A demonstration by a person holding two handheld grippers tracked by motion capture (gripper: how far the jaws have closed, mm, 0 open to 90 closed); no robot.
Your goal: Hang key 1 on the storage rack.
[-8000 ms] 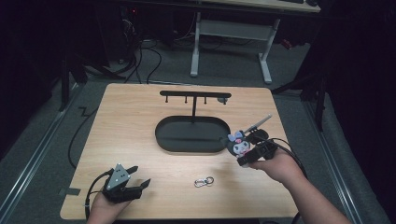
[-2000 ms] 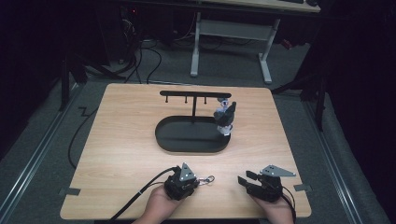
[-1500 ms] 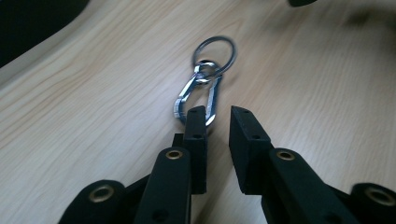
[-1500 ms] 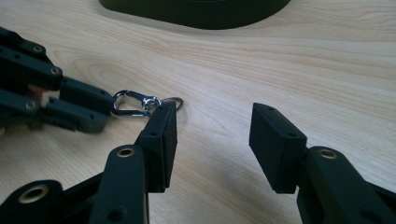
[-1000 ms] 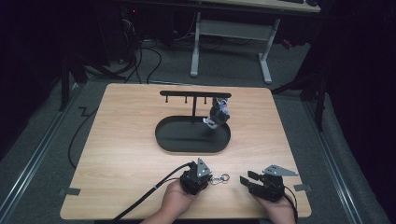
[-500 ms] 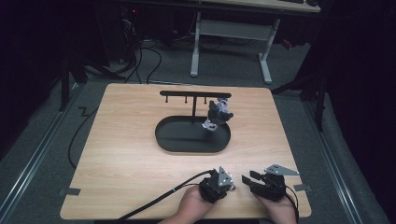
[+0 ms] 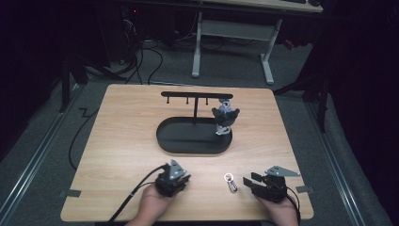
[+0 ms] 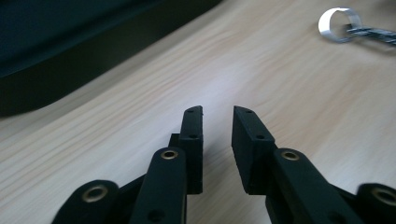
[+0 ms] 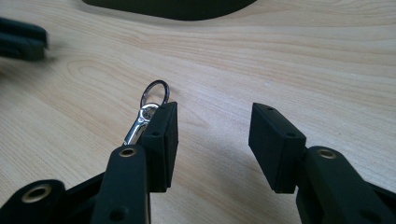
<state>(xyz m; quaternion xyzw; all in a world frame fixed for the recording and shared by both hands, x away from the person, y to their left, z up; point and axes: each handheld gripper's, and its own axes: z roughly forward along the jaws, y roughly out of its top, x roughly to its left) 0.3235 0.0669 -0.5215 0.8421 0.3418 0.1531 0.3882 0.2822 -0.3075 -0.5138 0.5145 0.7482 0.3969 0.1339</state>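
Hand-held gripper on right (image 7: 251,180) and left one (image 7: 181,179) both agape w/ nothing held; plush keychain (image 7: 225,117) hung on rack (image 7: 195,96), key ring (image 7: 230,181) on near tabletop (image 7: 122,141) prob. next.

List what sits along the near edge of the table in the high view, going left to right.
Left tongs → key ring with clasp, lying free on the table → right tongs. Both tongs stand open and empty.
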